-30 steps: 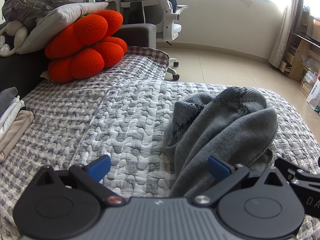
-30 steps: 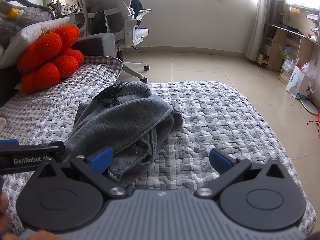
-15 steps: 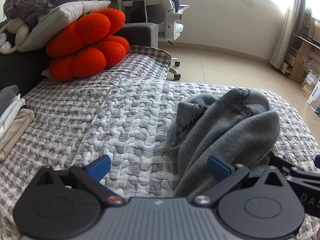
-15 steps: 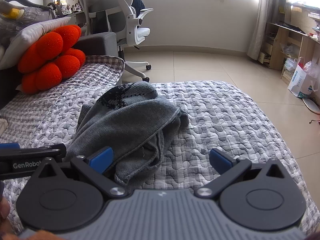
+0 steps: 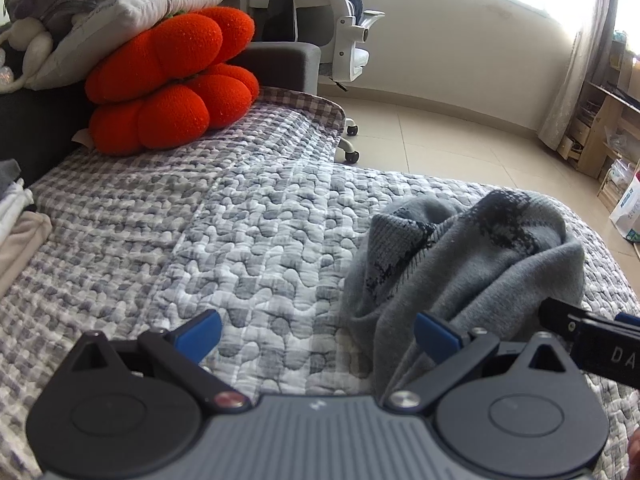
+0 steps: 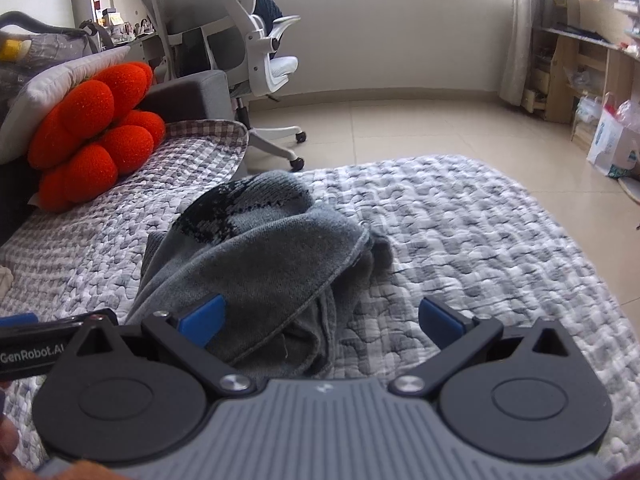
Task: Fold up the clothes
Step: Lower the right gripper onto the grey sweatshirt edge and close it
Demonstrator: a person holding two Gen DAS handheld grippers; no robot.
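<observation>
We are keeping both wide claws, left claw [image 5: 316, 330] and right claw [image 6: 320, 316], low to catch the sweater [image 6: 256, 264] hem lying ahead between them.

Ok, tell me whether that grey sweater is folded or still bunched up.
Bunched up, not folded. The grey sweater lies in a rumpled heap on the quilt, edges uneven and layers humped.
</observation>
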